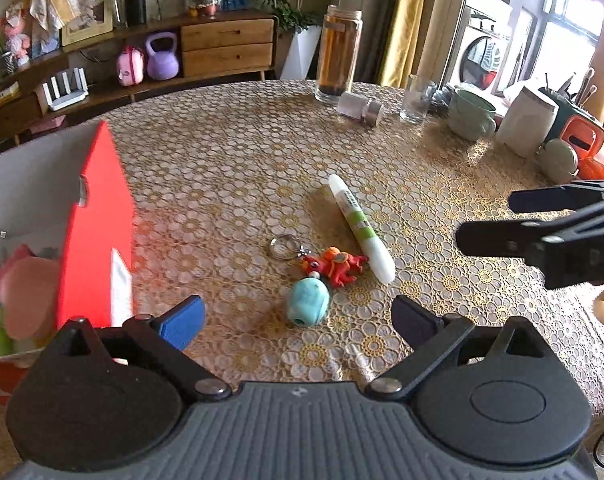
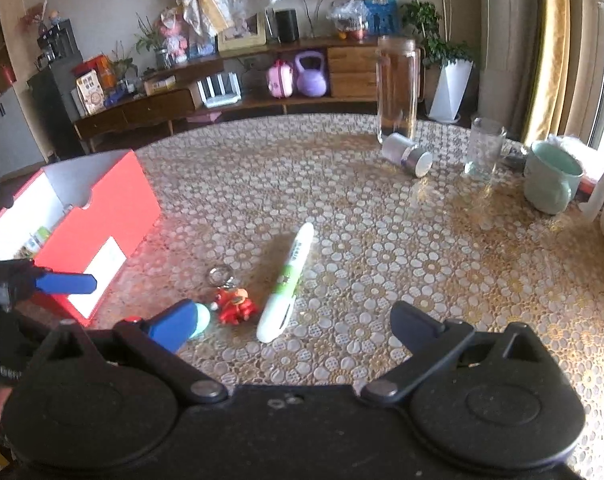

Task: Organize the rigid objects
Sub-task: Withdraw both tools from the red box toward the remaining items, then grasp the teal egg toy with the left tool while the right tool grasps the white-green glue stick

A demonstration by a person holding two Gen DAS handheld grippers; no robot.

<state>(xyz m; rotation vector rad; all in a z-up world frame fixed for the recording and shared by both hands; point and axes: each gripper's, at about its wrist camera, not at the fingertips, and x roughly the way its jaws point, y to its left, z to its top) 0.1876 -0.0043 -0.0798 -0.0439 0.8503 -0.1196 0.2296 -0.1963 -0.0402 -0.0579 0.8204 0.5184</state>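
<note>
On the patterned tablecloth lie a white-and-green tube (image 1: 360, 226) (image 2: 287, 284), a red figure keychain (image 1: 334, 266) (image 2: 235, 304) with its metal ring (image 1: 283, 246), and a teal bead (image 1: 308, 306) (image 2: 201, 320). My left gripper (image 1: 297, 312) stands open just short of the teal bead, with nothing touching its pads. My right gripper (image 2: 295, 316) (image 1: 492, 220) is open too, and the tube's near end shows between its fingers, untouched. An open red box (image 1: 97, 232) (image 2: 97, 220) stands at the left with a few items inside.
At the table's far right stand a tall glass jar (image 1: 338, 56), a small cylinder on its side (image 1: 360, 109), a drinking glass (image 1: 417, 98), a green mug (image 1: 468, 114) and a white container (image 1: 526, 120). A sideboard runs behind the table.
</note>
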